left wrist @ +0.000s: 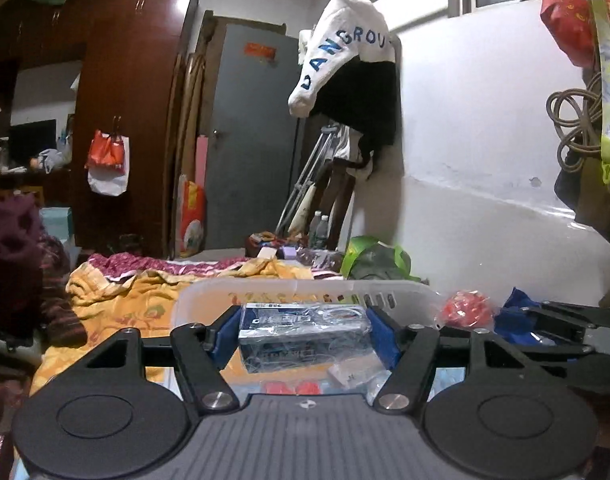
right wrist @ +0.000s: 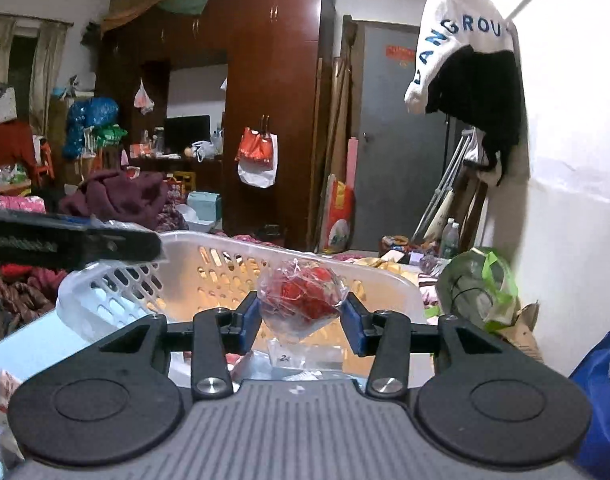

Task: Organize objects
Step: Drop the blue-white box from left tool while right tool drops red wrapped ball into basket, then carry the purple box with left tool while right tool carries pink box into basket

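Observation:
My left gripper (left wrist: 305, 332) is shut on a blue-and-white box in clear wrap (left wrist: 305, 336), which fills the gap between the blue pads and tilts slightly. My right gripper (right wrist: 303, 316) is shut on a clear bag of red pieces (right wrist: 301, 300), whose tip hangs down between the pads. Both are held above a white slotted plastic basket (right wrist: 185, 256), seen in the left wrist view as the basket (left wrist: 209, 300). The right gripper (left wrist: 545, 320) also shows at the right of the left wrist view, with the red bag (left wrist: 465, 308) at its tips. The left gripper (right wrist: 85, 240) juts in from the left of the right wrist view.
Small bagged items (right wrist: 285, 356) lie low in the basket. An orange patterned blanket (left wrist: 125, 300) covers the bed behind it. A green bag (right wrist: 481, 292) and a blue bag (right wrist: 601, 400) sit by the white wall on the right. Wardrobe (right wrist: 273, 100) and grey door (left wrist: 249, 132) stand farther back.

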`<state>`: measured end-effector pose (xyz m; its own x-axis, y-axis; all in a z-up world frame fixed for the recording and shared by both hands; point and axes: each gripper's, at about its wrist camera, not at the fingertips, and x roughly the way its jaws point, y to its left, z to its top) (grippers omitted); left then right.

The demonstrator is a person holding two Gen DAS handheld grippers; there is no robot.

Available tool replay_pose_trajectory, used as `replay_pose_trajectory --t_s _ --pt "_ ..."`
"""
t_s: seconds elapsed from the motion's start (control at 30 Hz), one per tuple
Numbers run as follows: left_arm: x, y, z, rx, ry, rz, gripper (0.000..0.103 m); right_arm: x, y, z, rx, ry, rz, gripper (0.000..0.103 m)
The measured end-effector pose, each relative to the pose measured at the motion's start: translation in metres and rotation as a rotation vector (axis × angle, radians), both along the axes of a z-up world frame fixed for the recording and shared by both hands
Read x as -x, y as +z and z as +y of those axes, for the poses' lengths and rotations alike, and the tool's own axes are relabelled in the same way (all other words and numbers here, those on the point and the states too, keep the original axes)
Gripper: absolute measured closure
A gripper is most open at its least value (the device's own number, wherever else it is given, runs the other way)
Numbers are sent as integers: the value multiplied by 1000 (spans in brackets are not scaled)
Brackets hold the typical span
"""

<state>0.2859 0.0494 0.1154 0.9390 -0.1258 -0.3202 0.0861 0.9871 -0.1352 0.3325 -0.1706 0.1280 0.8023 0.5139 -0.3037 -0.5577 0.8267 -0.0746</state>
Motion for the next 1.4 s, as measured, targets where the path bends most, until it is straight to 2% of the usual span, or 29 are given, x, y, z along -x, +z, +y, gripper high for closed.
replay_pose_trajectory --t_s 0.03,0.07,0.1,0.17,0.23,0.3,0.37,0.43,0.5,0.53,0.6,0.67,0.73,0.8,0.87,0.93,0.97,1.0,1.07,1.1,1.17,1.4 --pt "-2 -2 3 2 8 8 7 3 1 -3 -13 11 3 32" --pt "1 -3 6 0 10 0 4 9 3 -8 -28 14 -5 8" --pt "9 -4 7 -11 -2 -22 2 21 4 -15 -52 4 -43 0" --pt "33 -5 11 -19 -28 -65 0 48 2 -38 -107 19 -97 0" --pt "65 -10 14 -11 -65 -109 0 63 -7 -59 -153 59 -61 0" --pt "102 -24 14 -35 -88 -152 0 79 -27 -79 -189 41 -19 0" --pt "138 -42 13 -57 -71 -183 0 93 -52 -97 -168 36 19 0" --pt "170 -63 15 -50 -41 -206 0 105 -75 -108 -141 58 31 9" --pt "188 -82 18 -39 -30 -201 0 113 -93 -118 -144 58 52 25" --pt "195 -91 18 -42 -33 -190 0 113 -98 -119 -137 70 65 30" --pt "203 -107 19 -58 -22 -163 0 108 -103 -118 -96 78 90 52" --pt "198 -114 20 -81 -14 -118 0 103 -103 -110 -37 66 95 59" --pt "189 -117 25 -93 -11 -83 0 99 -103 -108 -18 81 111 59" --pt "179 -118 30 -58 -19 -53 0 90 -103 -107 1 100 129 59" --pt "173 -119 28 -57 -35 -35 2 85 -104 -103 24 105 155 60" --pt "166 -122 25 -68 -27 -19 8 87 -105 -100 48 101 147 61" --pt "169 -126 26 -71 -27 -20 10 88 -107 -98 61 101 145 67" --pt "167 -127 25 -73 -27 -17 18 91 -110 -97 75 99 137 72" --pt "167 -130 26 -70 -16 -14 32 94 -112 -96 86 93 124 74" --pt "170 -133 25 -77 -18 -14 45 95 -112 -98 81 90 118 74" --pt "172 -136 25 -89 -15 -22 55 95 -111 -99 70 98 114 75" --pt "191 -141 29 -85 -10 -137 58 102 -109 -117 -52 55 47 77"
